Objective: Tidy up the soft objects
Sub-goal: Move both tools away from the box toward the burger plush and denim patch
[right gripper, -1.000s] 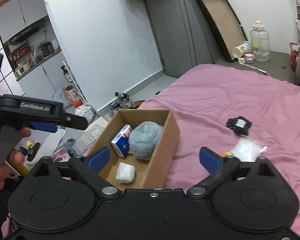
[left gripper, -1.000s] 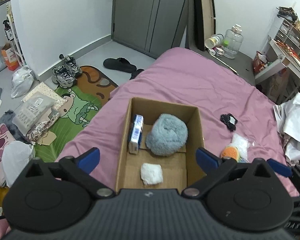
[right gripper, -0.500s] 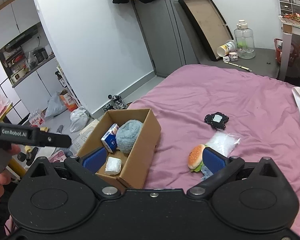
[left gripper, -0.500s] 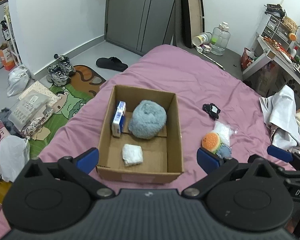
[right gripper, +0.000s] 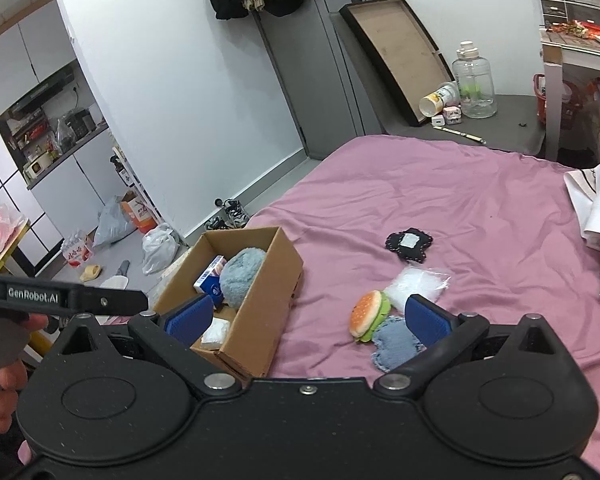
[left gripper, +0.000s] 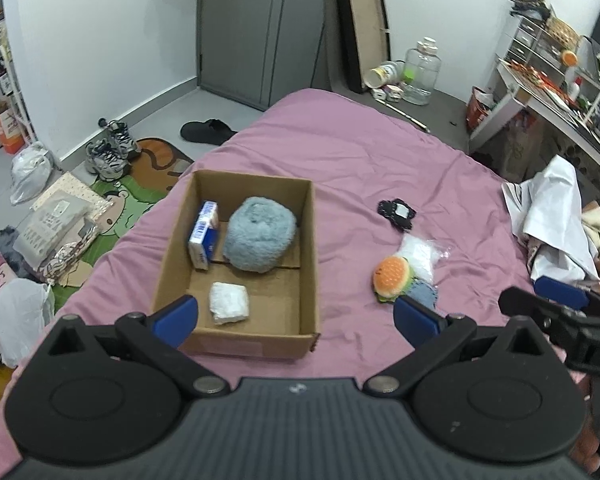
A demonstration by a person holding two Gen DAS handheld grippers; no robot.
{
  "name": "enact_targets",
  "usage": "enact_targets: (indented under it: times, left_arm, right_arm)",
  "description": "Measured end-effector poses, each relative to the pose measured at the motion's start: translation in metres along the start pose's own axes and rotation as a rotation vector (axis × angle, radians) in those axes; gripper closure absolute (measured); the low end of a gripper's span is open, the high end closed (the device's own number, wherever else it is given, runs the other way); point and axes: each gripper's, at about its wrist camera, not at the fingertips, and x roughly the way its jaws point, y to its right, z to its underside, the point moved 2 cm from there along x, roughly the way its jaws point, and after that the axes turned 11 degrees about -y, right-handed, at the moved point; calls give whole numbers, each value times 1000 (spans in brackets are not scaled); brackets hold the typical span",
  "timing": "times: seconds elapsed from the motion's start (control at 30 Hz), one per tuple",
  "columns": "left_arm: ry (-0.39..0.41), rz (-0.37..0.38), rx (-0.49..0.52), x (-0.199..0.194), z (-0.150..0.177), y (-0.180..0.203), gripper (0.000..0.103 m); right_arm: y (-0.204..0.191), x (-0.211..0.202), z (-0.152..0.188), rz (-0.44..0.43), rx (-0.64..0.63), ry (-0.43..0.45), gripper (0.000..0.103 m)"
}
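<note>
Both grippers, left (left gripper: 296,314) and right (right gripper: 306,314), gaped empty above pink bedsheet (left gripper: 360,152). Cardboard box (left gripper: 308,240) held fluffy blue ball (left gripper: 259,238), tissue pack (left gripper: 229,302). Burger plush (right gripper: 368,314), denim patch (right gripper: 394,346) lay beside right gripper, likely next pick.

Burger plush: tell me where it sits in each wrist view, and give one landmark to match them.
Left wrist: burger plush lies right of centre on the pink bedsheet, just beyond the right fingertip.
Right wrist: burger plush lies at mid-frame, between the fingertips.
Shared landmark: cardboard box, left of the plush in both.
</note>
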Motion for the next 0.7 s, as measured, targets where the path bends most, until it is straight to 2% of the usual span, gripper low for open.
enact_targets:
  times: [0.1, 0.3, 0.7]
  left_arm:
    - [0, -14, -2, 2, 1, 9, 0]
    - [-6, 9, -5, 12, 3, 25, 0]
    - [-26, 73, -74, 43, 3, 46, 3]
  right_arm:
    - [9, -4, -2, 3, 18, 8, 0]
    - [28, -7, -3, 5, 37, 13, 0]
    - [66, -5, -4, 3, 101, 3, 0]
